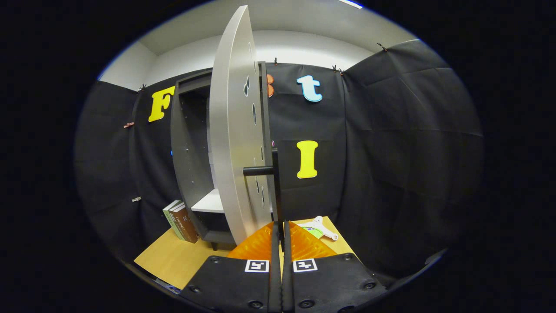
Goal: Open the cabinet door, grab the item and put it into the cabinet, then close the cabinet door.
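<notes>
Tabletop (173, 261) cabinet (191, 143) door (232, 130) ajar, tongs (281, 230) clamped on its handle (275, 191).

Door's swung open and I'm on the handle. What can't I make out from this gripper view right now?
- Cabinet interior: the open door covers most of it; the rest is dark.
- Handle: whether the gripper jaws press it is hidden; they look nearly together around its lower end.
- Toy on the table: partly behind a finger.
- Books: lettering too small.
</notes>
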{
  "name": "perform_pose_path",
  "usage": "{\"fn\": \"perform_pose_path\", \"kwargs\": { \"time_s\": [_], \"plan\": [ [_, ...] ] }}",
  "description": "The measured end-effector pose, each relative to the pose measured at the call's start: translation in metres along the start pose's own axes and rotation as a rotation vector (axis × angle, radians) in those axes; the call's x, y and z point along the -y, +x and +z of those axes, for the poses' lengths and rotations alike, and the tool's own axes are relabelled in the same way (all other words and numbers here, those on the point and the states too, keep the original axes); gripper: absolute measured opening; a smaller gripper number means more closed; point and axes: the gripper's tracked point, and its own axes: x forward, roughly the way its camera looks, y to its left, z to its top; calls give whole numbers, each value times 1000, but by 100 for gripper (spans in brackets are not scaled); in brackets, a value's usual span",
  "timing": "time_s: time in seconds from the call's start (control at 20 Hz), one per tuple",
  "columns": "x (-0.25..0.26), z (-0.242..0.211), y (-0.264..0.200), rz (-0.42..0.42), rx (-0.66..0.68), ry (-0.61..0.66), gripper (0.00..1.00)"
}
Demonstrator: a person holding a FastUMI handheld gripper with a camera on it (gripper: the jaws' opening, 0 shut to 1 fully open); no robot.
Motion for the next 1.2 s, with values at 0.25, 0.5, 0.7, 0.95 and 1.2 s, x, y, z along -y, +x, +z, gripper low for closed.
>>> {"fn": "perform_pose_path", "kwargs": {
  "time_s": [0.25,0.5,0.7,0.95,1.2],
  "plan": [
    [-2,13,-32,-74,45,-18,6],
    [-57,17,-44,-79,79,-54,6],
    [-131,-7,-26,-20,23,-16,6],
    [-193,-83,4,-33,-160,-9,7],
    [-220,-165,34,-84,-328,17,17]
  ]
}}
